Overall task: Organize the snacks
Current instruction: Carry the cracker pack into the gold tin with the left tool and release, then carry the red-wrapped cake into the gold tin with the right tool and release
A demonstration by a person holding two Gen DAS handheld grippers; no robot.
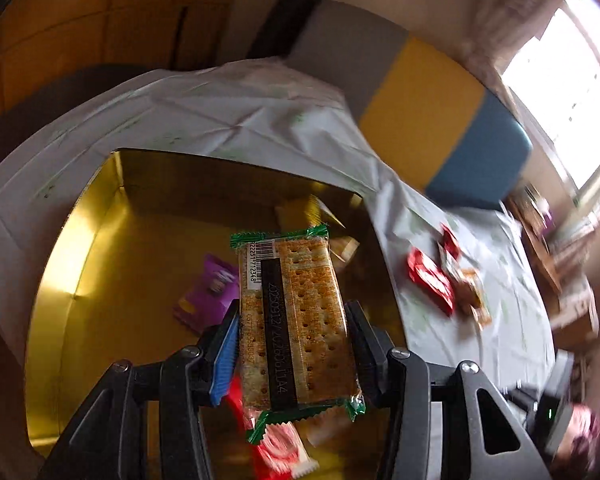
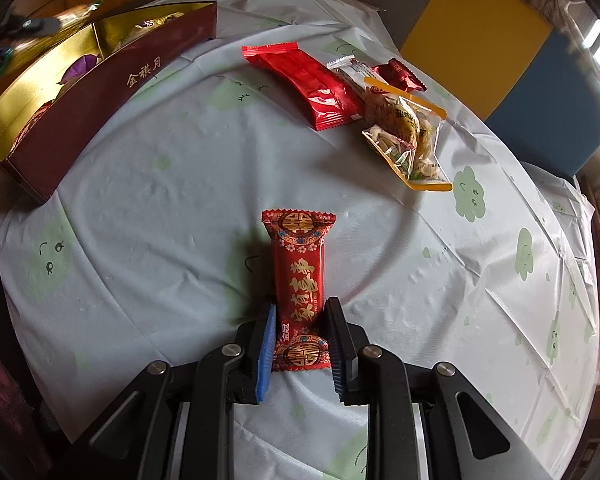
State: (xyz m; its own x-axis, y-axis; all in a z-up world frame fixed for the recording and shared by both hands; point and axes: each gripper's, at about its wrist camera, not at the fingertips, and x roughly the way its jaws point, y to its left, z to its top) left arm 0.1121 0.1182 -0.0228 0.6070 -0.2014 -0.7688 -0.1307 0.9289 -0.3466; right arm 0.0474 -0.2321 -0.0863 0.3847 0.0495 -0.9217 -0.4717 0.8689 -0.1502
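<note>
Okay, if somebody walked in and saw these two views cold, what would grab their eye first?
Probably the cracker packet with green crimped ends, clamped in the left gripper above the gold-lined box, where a purple packet already lies. Next, the red candy bar with gold characters, held between the fingers of the right gripper over the pale tablecloth, with more snacks piled further back.

In the left wrist view, the red and white wrapped snack point(image 1: 278, 440) at lower centre is half hidden behind the clear-wrapped cracker pack with green ends point(image 1: 296, 320). The red packets point(image 1: 430, 282) on the counter at right are blurred, their print unreadable.
</note>
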